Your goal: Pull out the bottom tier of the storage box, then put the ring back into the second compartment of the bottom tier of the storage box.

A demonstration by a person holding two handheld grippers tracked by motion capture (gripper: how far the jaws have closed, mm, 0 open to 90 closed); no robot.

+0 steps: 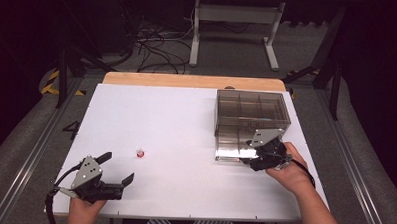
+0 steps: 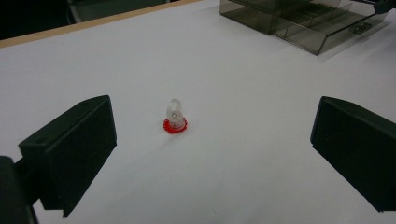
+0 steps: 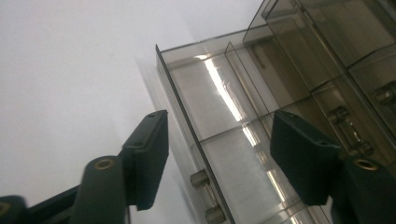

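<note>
Left gripper: we see the black two-jaw left gripper (image 1: 119, 168) at the near left corner of the white rectangular table (image 1: 176, 121), held in the person's left hand (image 1: 85, 208). Its jaws stand spread wide apart, with nothing between them and nothing touched.

Left gripper view: the left gripper (image 2: 212, 144) looks straight at a small clear plastic ring-shaped piece on a red toothed base (image 2: 175, 119), which stands upright on the bare table (image 2: 233, 84), ahead of the jaws and apart from both.

Small piece, from above: we find the small clear-and-red piece (image 1: 140, 152) left of the table's middle, near the left gripper's tips and well apart from the box.

Right gripper: the black two-jaw right gripper (image 1: 250, 156), in the person's right hand (image 1: 292, 170), sits at the near edge of the smoky transparent plastic compartment box (image 1: 251, 111) on the right of the table.

Right gripper view: the right gripper (image 3: 217, 149) has its jaws parted, one on each side of the thin front wall of the box's pulled-out drawer (image 3: 233, 154); we cannot tell whether either jaw touches that wall. It clamps nothing.

Box: the drawer is divided into compartments by clear partitions, and a small knob shows on its front wall.

Writing: we read a dark "4" (image 1: 72, 129) on the floor left of the table; no other label or brand is legible to us.
</note>
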